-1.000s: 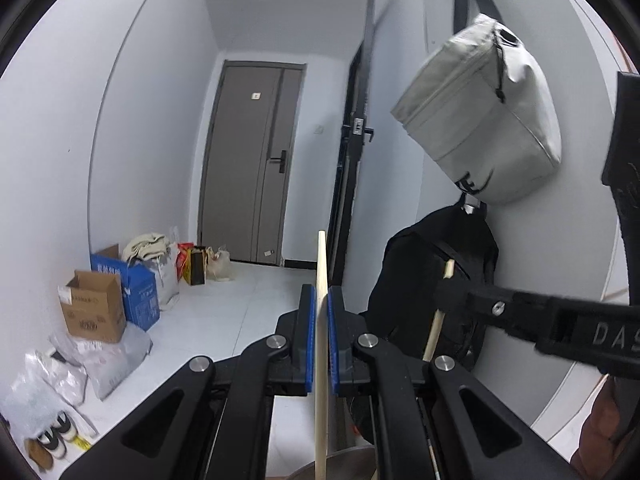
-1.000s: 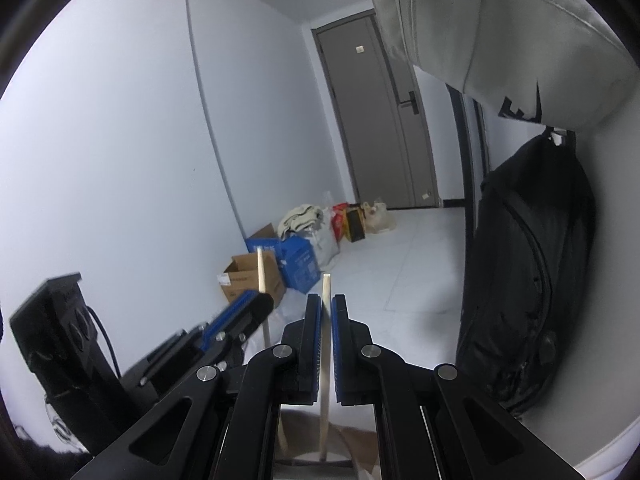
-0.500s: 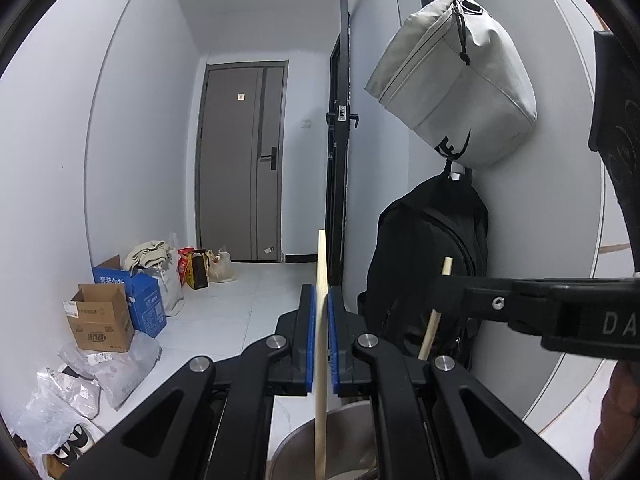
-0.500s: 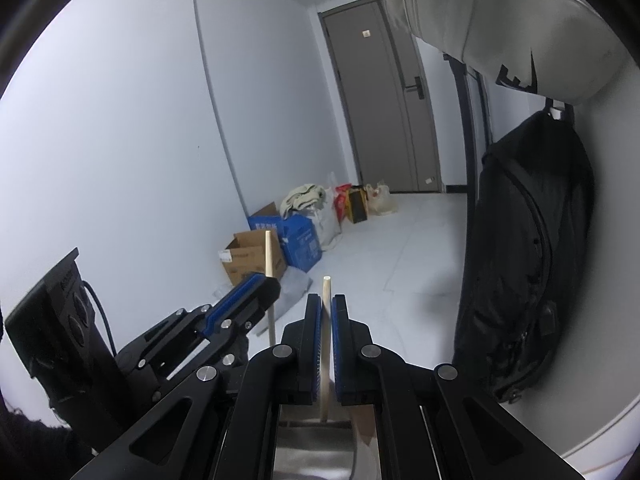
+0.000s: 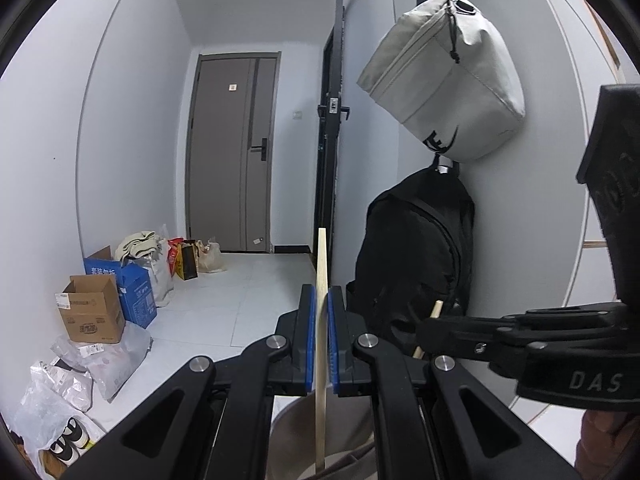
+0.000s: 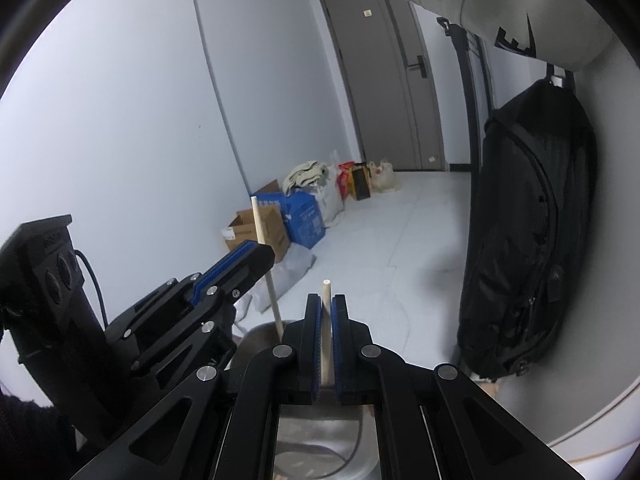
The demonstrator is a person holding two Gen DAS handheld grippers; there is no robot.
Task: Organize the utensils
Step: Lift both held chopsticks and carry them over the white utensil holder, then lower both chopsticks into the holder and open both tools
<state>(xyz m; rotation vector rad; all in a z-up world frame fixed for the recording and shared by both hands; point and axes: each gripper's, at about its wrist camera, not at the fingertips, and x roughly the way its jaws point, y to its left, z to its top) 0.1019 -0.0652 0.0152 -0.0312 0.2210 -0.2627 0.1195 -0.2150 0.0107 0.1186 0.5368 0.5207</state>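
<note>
**Left gripper (image 5: 318,336) and right gripper (image 6: 327,344): one stick each, now above the container mouth**

1. Grippers
- Both clenched. Blue pads of each pressed flat on a pale wooden stick, with no gap showing.
- Held side by side. Right unit enters the left wrist view from the right edge, and left unit enters the right wrist view from the left edge.
- Change over the last second: both pitched further downward, so far more of what lies beneath now fills the lower edge of each view.

2. Metal container (image 5: 348,428)
- Round, grey, open at the top, directly under both sets of fingers.
- One second ago, only a sliver of rim in the left wrist view. Now a broad stretch of rim and inner wall.
- Supporting surface hidden, so not stated.

3. Left stick (image 5: 321,272)
- Upright, gripped near mid-length, with a long upper part standing clear above the pads.
- Lower end passes below the rim line, inside the container outline. Contact with the bottom cannot be told.

4. Right stick (image 6: 327,300)
- Upright, gripped close to its top, with only a short tip above the pads.
- Lower part hidden behind the fingers. Appears to point into the container near its right rim.

5. Meaning for the task (judgement)
- Carry phase apparently finished, with placement into the container in hand.
- Likely next: lower until seated, then open each gripper in turn.
- Risk: early release, letting a stick tip over the rim or knock its neighbour.
</note>
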